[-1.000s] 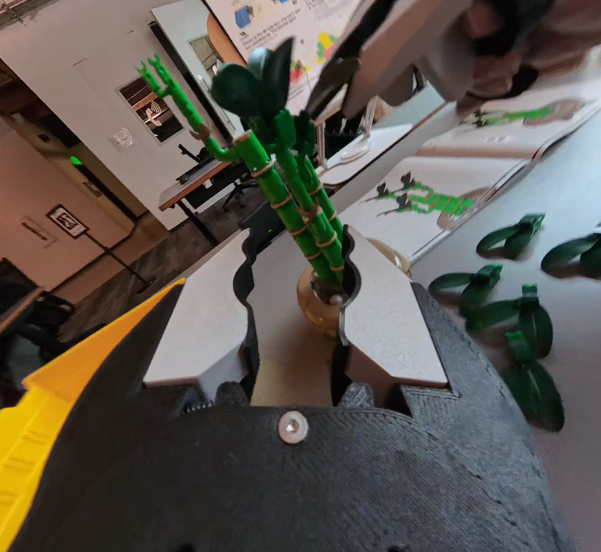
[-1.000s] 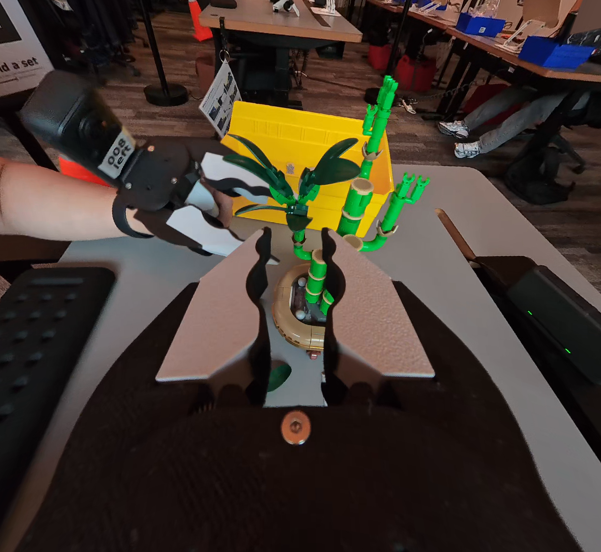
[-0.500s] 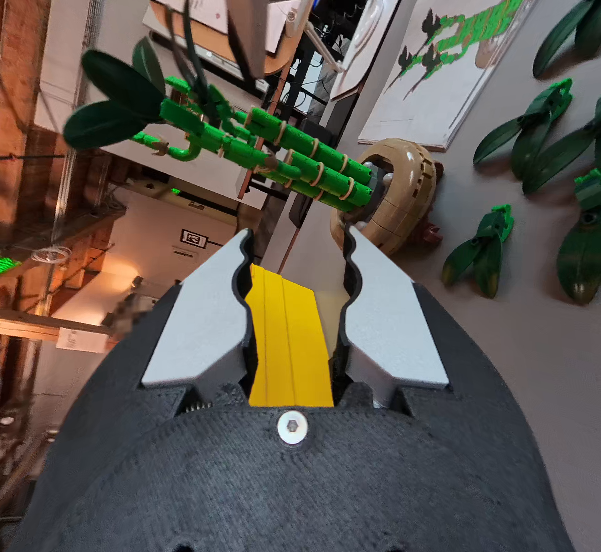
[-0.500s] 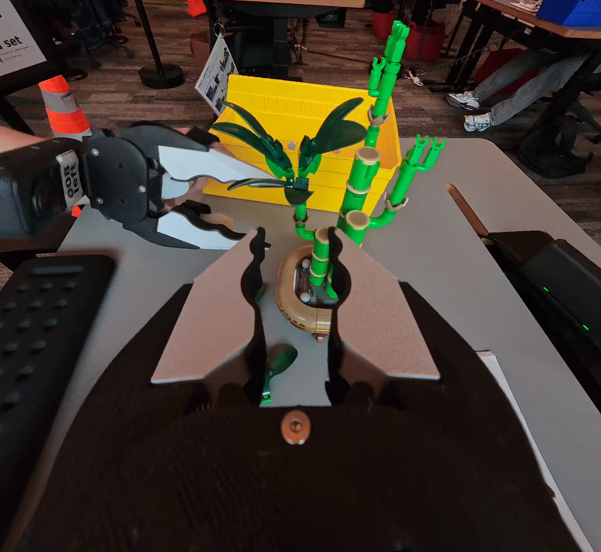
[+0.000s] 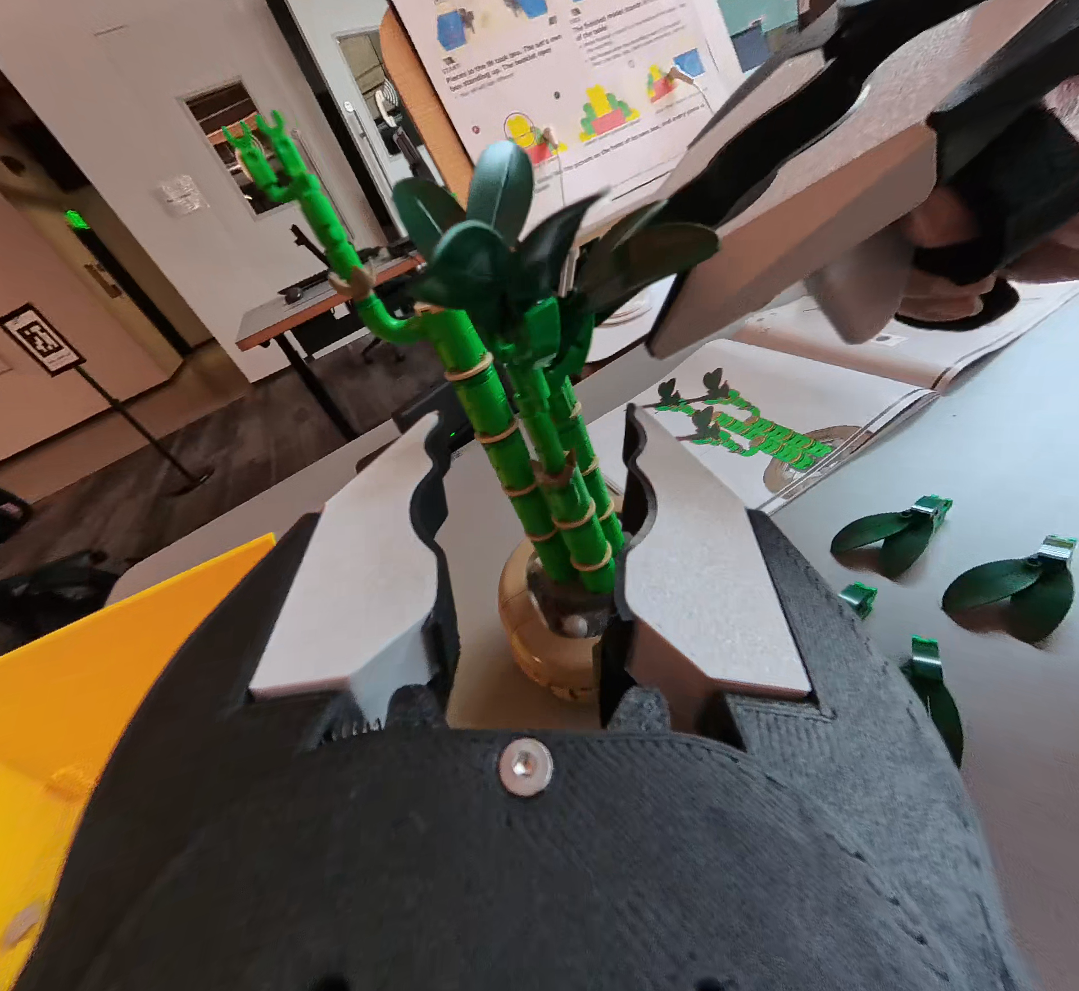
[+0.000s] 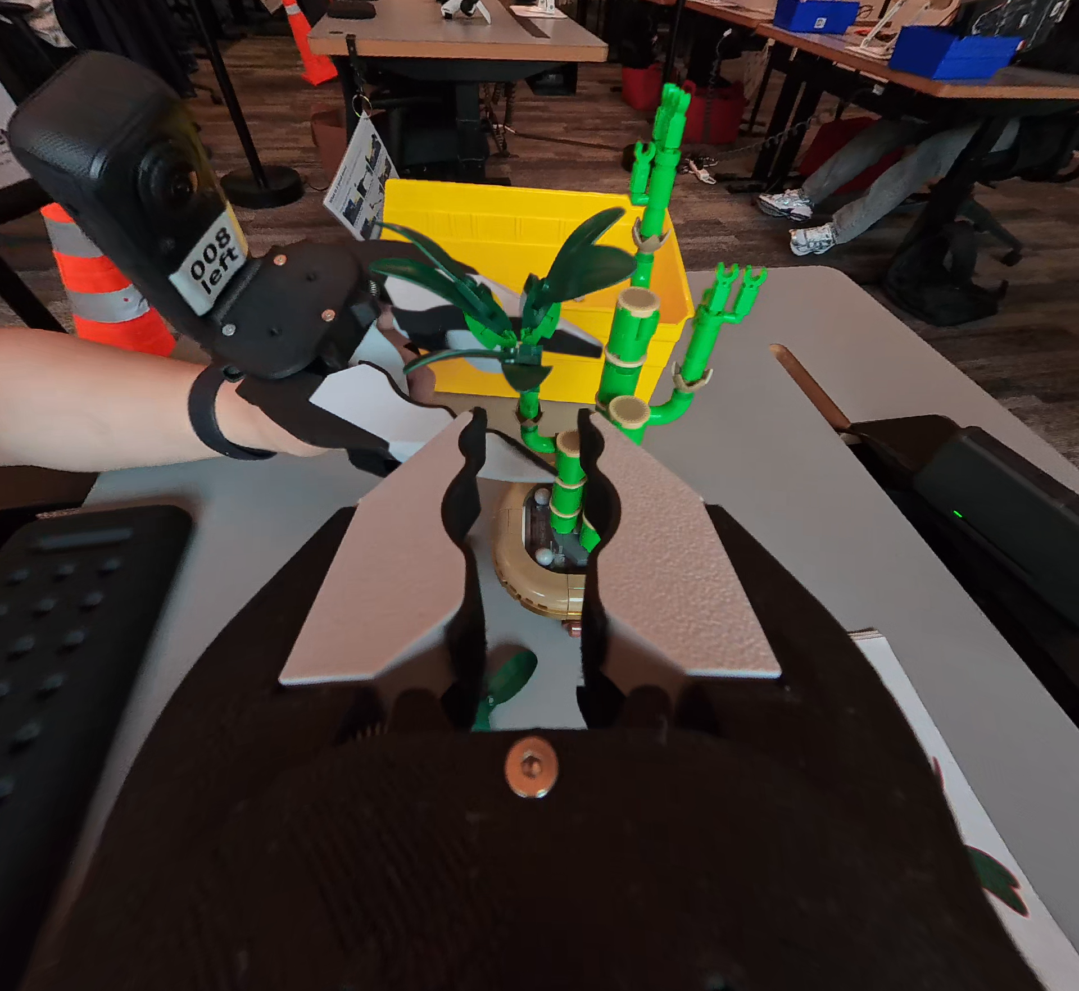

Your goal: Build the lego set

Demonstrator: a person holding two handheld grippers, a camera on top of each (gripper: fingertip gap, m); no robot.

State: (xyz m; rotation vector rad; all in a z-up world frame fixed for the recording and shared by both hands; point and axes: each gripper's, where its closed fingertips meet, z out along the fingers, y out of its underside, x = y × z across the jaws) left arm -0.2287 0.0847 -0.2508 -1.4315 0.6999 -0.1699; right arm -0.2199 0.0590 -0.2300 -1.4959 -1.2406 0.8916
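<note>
Bamboo stalks (image 5: 528, 496): glossy green plastic, tan plastic rings at the joints. Leaves (image 5: 487, 257): dark green plastic, smooth with a soft sheen. Pot (image 5: 540, 642): tan plastic, shiny. Left hand-held gripper (image 5: 530, 502): fingers (image 5: 356, 572) look matt pale grey, finely grained; body rough black layered plastic with a bright metal screw. Right hand-held gripper (image 6: 528, 496): same finish. Table (image 6: 788, 467): smooth matt grey. Bin (image 6: 525, 227): glossy yellow plastic. Instruction booklet (image 5: 776, 426): printed paper, slight sheen.
</note>
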